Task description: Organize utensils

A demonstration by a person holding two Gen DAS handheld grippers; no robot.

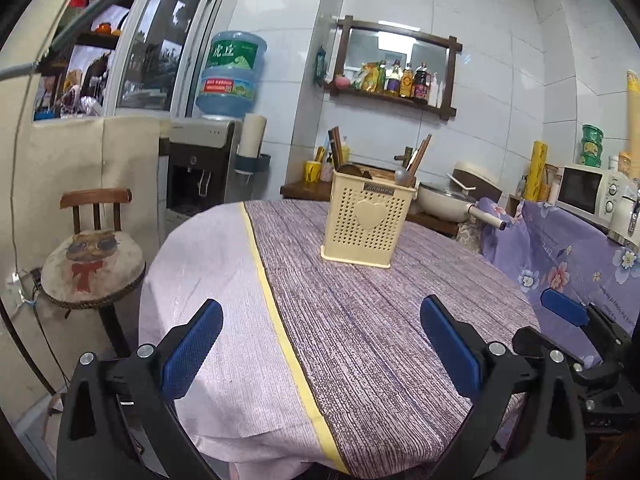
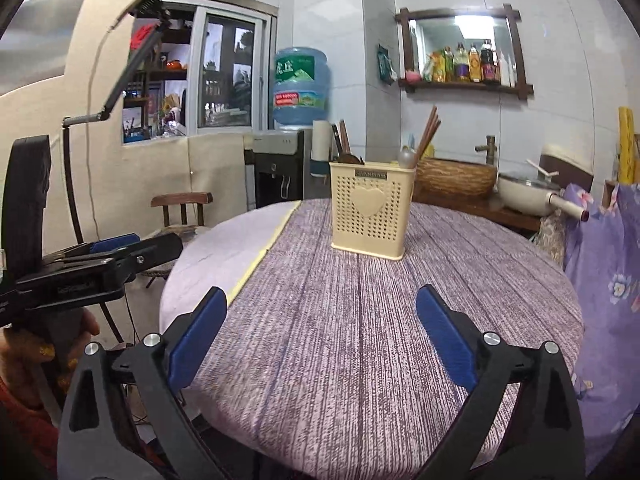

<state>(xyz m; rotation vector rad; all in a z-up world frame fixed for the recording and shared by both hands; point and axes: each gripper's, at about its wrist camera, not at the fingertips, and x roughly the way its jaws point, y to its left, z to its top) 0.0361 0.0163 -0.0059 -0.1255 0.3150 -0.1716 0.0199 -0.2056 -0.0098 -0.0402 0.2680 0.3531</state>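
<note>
A cream perforated utensil holder with a heart on its front stands upright on the far side of the round table; it also shows in the right wrist view. Chopsticks, a spoon and dark wooden utensils stick out of its top. My left gripper is open and empty, low over the table's near edge. My right gripper is open and empty, also near the front edge. The other gripper shows at the right edge of the left wrist view and at the left of the right wrist view.
A purple and lilac cloth with a yellow stripe covers the table. A wooden chair stands to the left. A water dispenser is behind, a counter with a pan and a microwave to the right.
</note>
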